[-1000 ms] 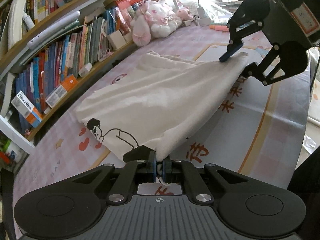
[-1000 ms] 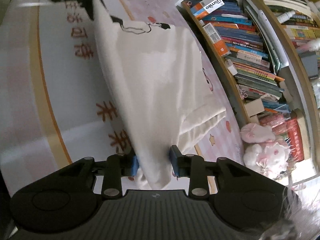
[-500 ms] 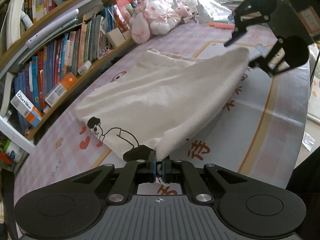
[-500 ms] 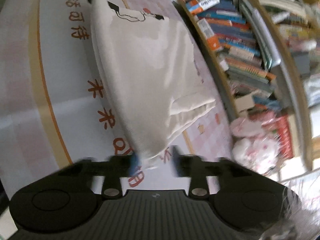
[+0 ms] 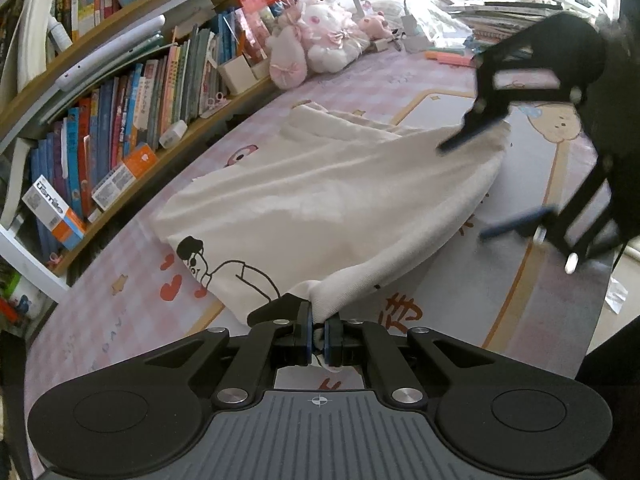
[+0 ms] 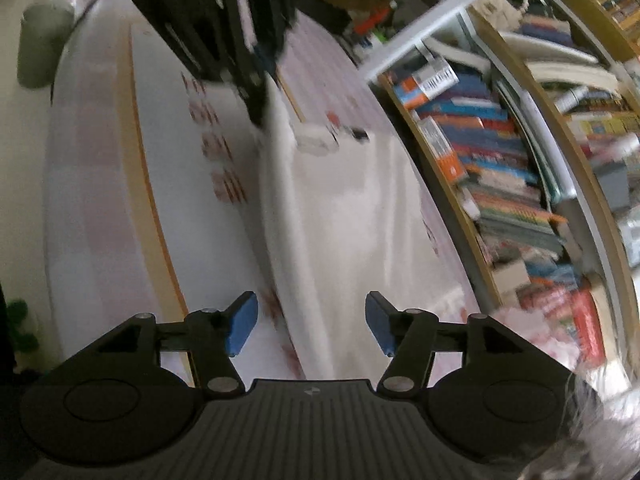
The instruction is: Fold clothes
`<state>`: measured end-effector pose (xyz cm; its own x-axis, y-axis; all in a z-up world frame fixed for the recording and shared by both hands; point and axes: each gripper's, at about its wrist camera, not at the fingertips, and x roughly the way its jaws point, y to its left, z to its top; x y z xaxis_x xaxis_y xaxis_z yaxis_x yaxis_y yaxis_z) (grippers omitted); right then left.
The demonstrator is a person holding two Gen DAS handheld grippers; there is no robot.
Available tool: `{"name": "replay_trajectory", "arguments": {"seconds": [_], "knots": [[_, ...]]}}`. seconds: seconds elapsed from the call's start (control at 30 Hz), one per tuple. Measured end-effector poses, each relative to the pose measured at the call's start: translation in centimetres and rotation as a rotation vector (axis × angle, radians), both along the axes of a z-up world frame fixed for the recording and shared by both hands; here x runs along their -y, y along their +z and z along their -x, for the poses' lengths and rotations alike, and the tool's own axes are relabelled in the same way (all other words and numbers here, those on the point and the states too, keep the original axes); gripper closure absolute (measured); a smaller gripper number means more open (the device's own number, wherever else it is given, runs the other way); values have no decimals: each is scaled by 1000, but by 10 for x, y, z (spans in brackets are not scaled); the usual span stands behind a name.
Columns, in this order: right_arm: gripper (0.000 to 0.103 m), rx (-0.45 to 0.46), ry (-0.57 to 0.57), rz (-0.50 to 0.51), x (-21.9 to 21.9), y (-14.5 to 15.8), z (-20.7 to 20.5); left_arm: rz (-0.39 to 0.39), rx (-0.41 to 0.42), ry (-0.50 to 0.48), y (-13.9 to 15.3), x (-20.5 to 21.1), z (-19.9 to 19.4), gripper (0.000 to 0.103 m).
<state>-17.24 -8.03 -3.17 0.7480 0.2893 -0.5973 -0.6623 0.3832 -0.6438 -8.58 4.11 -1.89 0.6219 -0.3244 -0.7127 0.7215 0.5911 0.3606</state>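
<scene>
Curved wooden bookshelf point(image 5: 132, 92) of upright books is seen upper left. Cream cotton T-shirt with black cartoon print point(image 5: 340, 200) is spread mid-frame on pink checked tablecloth point(image 5: 120, 312), its hem pinched by left gripper point(image 5: 316, 334). Right gripper point(image 6: 311, 325), blue-padded, is held apart, empty.

Right wrist view smeared by motion: bookshelf point(image 6: 520, 184) spines unreadable, print on cream garment point(image 6: 352, 208) lost to blur. Right gripper point(image 5: 504, 184) blurred in left view, body cut by right edge. Garment corner hidden between left gripper point(image 5: 316, 334) pads. Plush toy point(image 5: 316, 46) details too small.
</scene>
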Motion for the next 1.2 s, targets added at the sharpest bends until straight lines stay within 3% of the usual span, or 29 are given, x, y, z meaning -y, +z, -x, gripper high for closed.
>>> {"name": "replay_trajectory", "arguments": {"seconds": [0.1, 0.2, 0.3, 0.63, 0.9, 1.2], "knots": [[45, 22, 8, -11, -18, -7, -2, -18, 5, -4, 1, 1, 1, 99], [51, 53, -67, 6, -16, -10, -16, -35, 10, -9, 1, 1, 3, 99], [70, 68, -136, 67, 6, -16, -32, -37, 5, -1, -2, -2, 4, 99], [85, 34, -75, 141, 32, -21, -28, -42, -23, -41, -7, -6, 8, 99], [86, -115, -72, 102, 40, 0, -20, -6, -103, -94, 0, -15, 19, 99], [86, -341, -94, -11, 60, 46, 5, 68, -262, -170, 27, -29, 44, 99]]}}
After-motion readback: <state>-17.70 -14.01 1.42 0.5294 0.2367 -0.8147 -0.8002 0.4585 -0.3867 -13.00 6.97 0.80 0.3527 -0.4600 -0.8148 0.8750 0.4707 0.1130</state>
